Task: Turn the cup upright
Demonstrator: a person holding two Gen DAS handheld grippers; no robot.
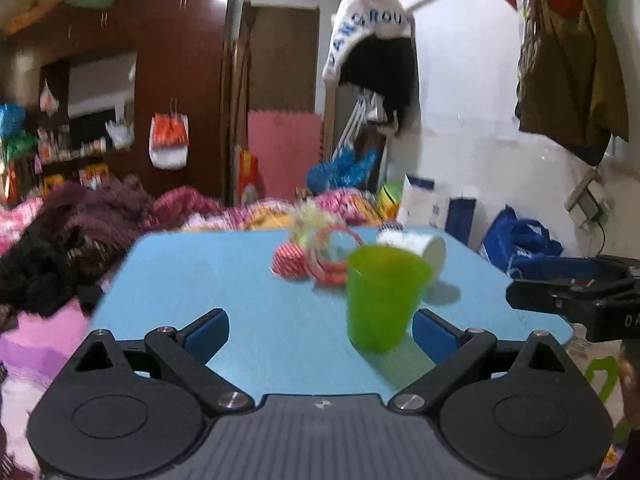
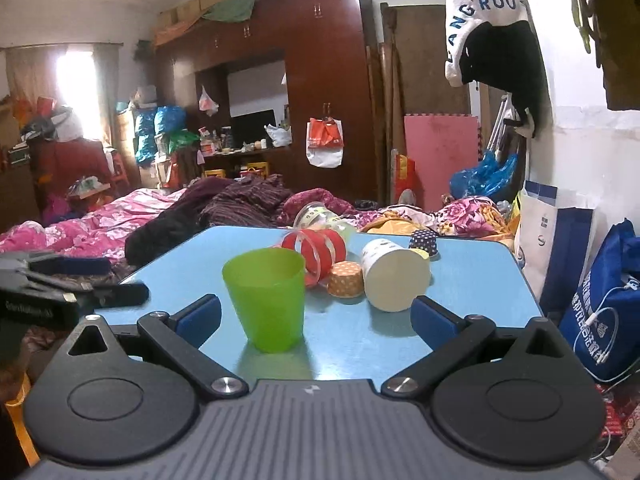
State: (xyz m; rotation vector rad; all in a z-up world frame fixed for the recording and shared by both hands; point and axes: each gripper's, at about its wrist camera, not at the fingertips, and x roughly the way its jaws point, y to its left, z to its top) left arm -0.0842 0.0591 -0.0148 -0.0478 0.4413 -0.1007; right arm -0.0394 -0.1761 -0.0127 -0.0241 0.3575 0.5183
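Note:
A green plastic cup (image 1: pixel 382 298) stands upright, mouth up, on the blue table (image 1: pixel 224 280); it also shows in the right wrist view (image 2: pixel 266 298). My left gripper (image 1: pixel 320 332) is open and empty, with the cup just inside its right finger. My right gripper (image 2: pixel 316 318) is open and empty, with the cup just inside its left finger. A white paper cup (image 2: pixel 394 280) lies on its side behind, base toward the camera. Each gripper shows at the edge of the other's view: the right one (image 1: pixel 576 292), the left one (image 2: pixel 60 292).
Behind the green cup lie a red-banded clear cup (image 2: pixel 316 250), an orange dotted paper cup (image 2: pixel 346 278), a dark dotted cup (image 2: pixel 424 242) and a clear cup (image 2: pixel 320 220). A bed with pink blankets (image 2: pixel 100 216) is to the left. Blue bags (image 2: pixel 604 300) stand to the right.

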